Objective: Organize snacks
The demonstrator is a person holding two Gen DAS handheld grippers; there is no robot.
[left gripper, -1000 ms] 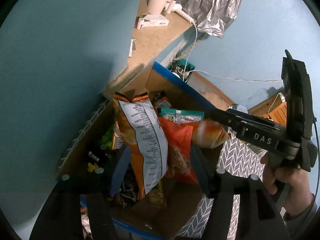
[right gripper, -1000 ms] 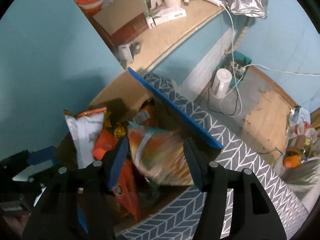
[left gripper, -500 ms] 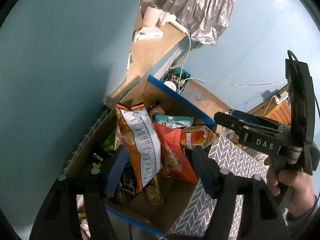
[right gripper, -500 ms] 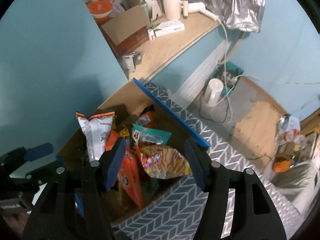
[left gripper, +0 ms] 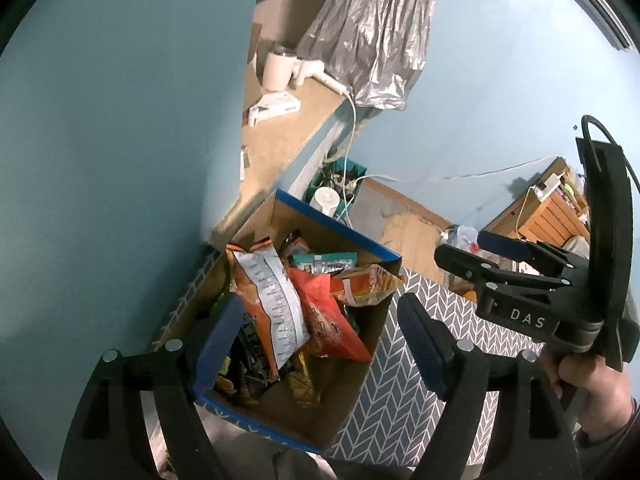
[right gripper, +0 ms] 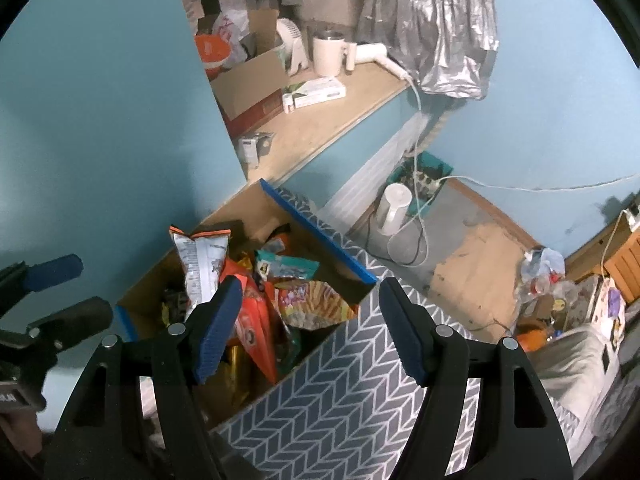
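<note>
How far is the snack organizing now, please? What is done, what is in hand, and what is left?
Done: several snack bags stand or lie in the box. In hand: nothing; the left gripper and right gripper are both open and empty above it. Left: no loose snacks are visible outside the box, so perhaps only tidying.

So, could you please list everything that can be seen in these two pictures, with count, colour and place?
Storage box with grey herringbone fabric and blue rim: one, on the floor, open.
Tall orange and white chip bag: one, upright in the box.
Red-orange snack bag: one, beside it in the box.
Teal snack packet: one, toward the box's far side.
Striped orange snack bag: one, resting on top near the box's edge.
Wooden shelf: one, tan, behind the box.
Cream mug: one, on the shelf.
Silver foil sheet: one, hanging above the shelf.
Left gripper: black, blue pads, open.
Right gripper: black, blue pads, open.
</note>
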